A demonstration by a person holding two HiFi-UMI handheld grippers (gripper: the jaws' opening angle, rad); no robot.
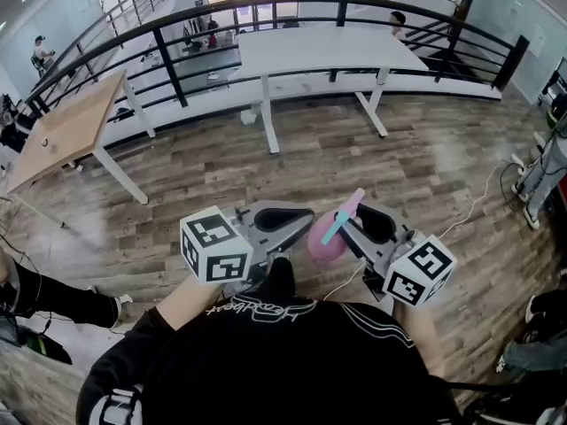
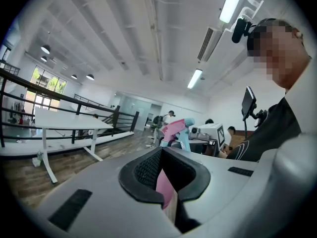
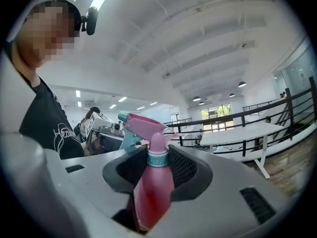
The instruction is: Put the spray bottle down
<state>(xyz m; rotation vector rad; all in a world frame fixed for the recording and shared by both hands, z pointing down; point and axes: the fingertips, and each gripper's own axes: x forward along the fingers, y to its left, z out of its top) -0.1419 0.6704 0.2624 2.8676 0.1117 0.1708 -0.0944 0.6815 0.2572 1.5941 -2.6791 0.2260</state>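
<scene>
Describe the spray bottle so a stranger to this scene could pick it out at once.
Over the wooden floor, just ahead of the person's black shirt, find the right hand-held gripper. The spray bottle is held between its jaws. It is the only pink thing there, with a teal collar and nozzle, against the grey of the gripper around it.

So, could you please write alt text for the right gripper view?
A pink spray bottle with a teal collar is gripped in the right tongs. Behind are a person in a black shirt, a white table and a black railing.
</scene>
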